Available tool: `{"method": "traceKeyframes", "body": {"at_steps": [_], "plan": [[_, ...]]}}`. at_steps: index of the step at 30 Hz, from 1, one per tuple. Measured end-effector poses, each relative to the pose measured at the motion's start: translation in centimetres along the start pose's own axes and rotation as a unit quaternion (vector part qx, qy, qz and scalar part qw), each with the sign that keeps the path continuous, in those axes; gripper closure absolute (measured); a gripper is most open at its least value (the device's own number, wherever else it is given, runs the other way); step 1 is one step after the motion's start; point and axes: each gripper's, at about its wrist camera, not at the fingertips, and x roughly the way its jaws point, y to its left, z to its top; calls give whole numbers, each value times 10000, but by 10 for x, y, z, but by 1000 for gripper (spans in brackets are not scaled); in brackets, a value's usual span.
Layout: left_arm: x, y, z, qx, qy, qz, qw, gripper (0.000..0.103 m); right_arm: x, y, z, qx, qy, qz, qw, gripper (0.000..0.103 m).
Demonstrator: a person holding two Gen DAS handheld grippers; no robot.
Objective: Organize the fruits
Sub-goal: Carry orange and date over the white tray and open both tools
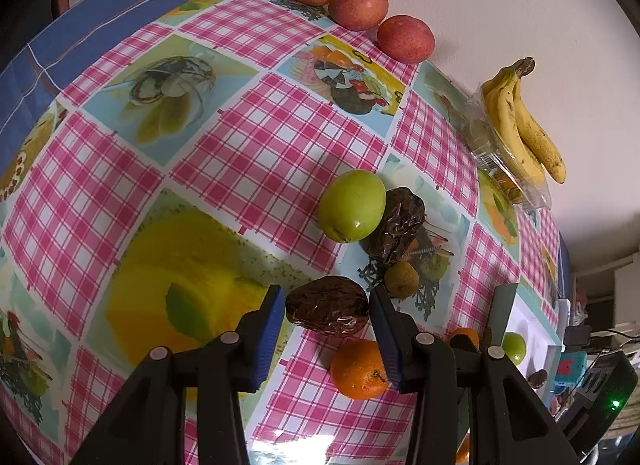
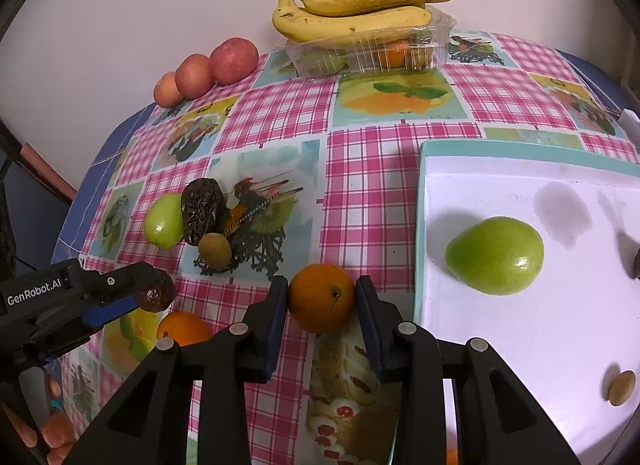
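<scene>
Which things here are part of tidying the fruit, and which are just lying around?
Part of the job:
- date between the left hand-held gripper fingers
- orange between the right hand-held gripper fingers
- white tray with a green fruit
- loose green fruit, second date, second orange

Just lying about:
- patterned tablecloth
- clutter beyond the table

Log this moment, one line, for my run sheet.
left gripper: shut on date | right gripper: shut on orange | tray: green fruit
</scene>
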Motion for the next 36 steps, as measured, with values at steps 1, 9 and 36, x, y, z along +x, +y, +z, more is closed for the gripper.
{"method": "traceKeyframes", "body": {"at_steps": [1,9,36], "plan": [[0,0,0,0,-1,-6,10000,56,-1,0,0,15,3,35,10000,67],[-19,-11,1,86,-188,-165,9996,56,-35,3,9,9,-305,148,9994,67],[-14,-148,-81,1936,116,-526,9796,56,-119,-183,-16,1822,-656,-1138,9745,67]]}}
